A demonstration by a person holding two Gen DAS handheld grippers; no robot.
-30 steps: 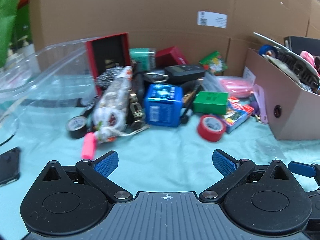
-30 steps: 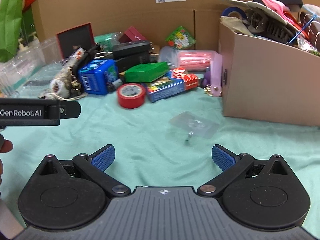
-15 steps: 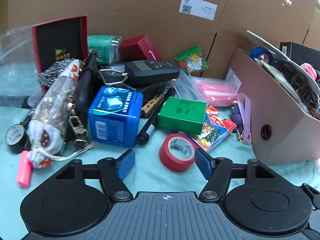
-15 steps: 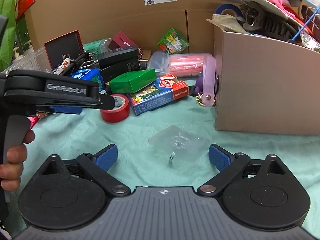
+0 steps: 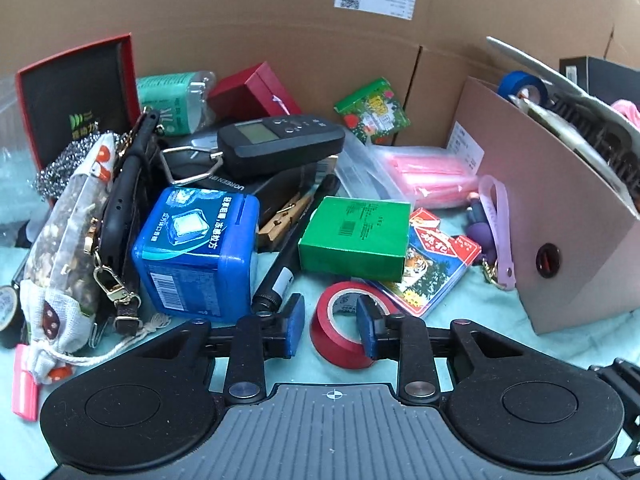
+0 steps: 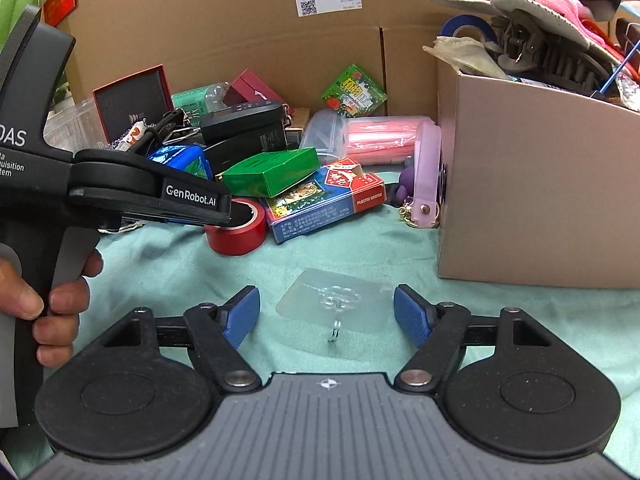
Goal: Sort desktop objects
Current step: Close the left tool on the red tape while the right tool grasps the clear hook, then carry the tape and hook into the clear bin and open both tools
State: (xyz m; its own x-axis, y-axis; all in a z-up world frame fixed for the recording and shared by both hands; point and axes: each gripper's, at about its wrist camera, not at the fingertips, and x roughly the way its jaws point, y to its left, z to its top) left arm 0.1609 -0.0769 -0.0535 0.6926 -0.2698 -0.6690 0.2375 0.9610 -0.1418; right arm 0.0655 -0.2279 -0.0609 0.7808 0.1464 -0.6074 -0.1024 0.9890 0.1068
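Both wrist views are brightly and evenly lit from above, with colours strong and saturated. Shadows are soft and short: a faint one lies under the red tape roll (image 5: 344, 322) on the teal cloth (image 6: 360, 248), and another at the foot of the cardboard box (image 6: 536, 184). Mild glare sits on the clear adhesive hook (image 6: 334, 304) and on the glossy blue box (image 5: 196, 248). Fisheye distortion bends the cardboard wall (image 5: 248, 20) into a curve, and the corners of each frame fall off into dark vignette. Focus is crisp at the centre; the far right edge in the left view goes soft and a little washed out.
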